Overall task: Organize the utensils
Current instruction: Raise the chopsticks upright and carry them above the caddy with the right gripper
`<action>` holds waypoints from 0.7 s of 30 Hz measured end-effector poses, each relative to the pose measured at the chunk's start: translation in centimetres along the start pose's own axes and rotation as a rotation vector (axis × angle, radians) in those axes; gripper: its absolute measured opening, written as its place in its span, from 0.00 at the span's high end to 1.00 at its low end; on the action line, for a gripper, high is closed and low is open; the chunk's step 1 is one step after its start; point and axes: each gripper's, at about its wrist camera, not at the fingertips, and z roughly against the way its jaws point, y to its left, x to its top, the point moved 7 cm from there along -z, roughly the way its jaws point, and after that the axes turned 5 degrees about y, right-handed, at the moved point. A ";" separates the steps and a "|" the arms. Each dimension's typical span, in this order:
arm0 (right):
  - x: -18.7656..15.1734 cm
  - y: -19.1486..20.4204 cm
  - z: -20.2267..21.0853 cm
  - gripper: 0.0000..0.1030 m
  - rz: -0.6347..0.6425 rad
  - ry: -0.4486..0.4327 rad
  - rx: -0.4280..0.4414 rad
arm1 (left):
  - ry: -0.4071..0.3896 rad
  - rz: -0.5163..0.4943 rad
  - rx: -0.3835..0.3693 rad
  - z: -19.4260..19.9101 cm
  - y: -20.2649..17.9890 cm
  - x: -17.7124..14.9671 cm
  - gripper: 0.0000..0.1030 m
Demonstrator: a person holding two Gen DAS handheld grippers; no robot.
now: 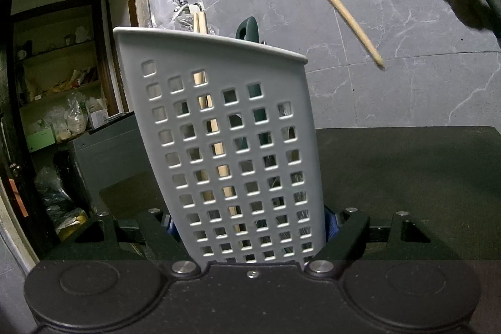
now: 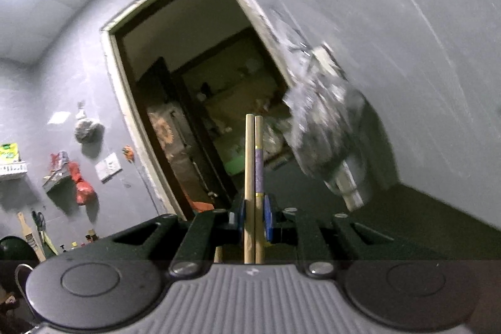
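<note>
Left tongs [image 1: 250, 227] pinching grey perforated utensil holder [image 1: 231, 146], frame centre, on dark tabletop [image 1: 407, 177]; wooden sticks inside. Right tongs [image 2: 254, 221] pressed on pair of chopsticks [image 2: 250, 177], pale wood, one purple-banded, upright at centre.

My grey plastic utensil holder [image 1: 231, 146], its wall pierced with rows of small square holes, stands upright on the dark table [image 1: 407, 177], wedged between the fingers of my left gripper [image 1: 250, 227]; wooden sticks [image 1: 200, 24] and a dark green handle [image 1: 249, 27] poke above its rim and show through the holes. In my right gripper [image 2: 254, 221] I hold a pair of wooden chopsticks [image 2: 253, 177] side by side, pinched between the blue pads, one with a purple band near its upper part. Seen from my left camera, they slant down through the air to the upper right of the holder, tip apart from its rim.
</note>
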 end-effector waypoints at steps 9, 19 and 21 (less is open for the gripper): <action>1.6 5.7 -3.3 0.86 0.077 -0.012 0.142 | 0.000 0.000 0.000 0.0 0.0 0.0 0.22; -0.9 7.9 -7.0 0.86 0.134 -0.045 0.139 | 0.001 0.000 0.000 0.0 0.0 0.0 0.22; -1.9 7.8 -7.4 0.86 0.151 -0.044 0.121 | 0.001 0.000 0.000 0.0 0.0 0.0 0.22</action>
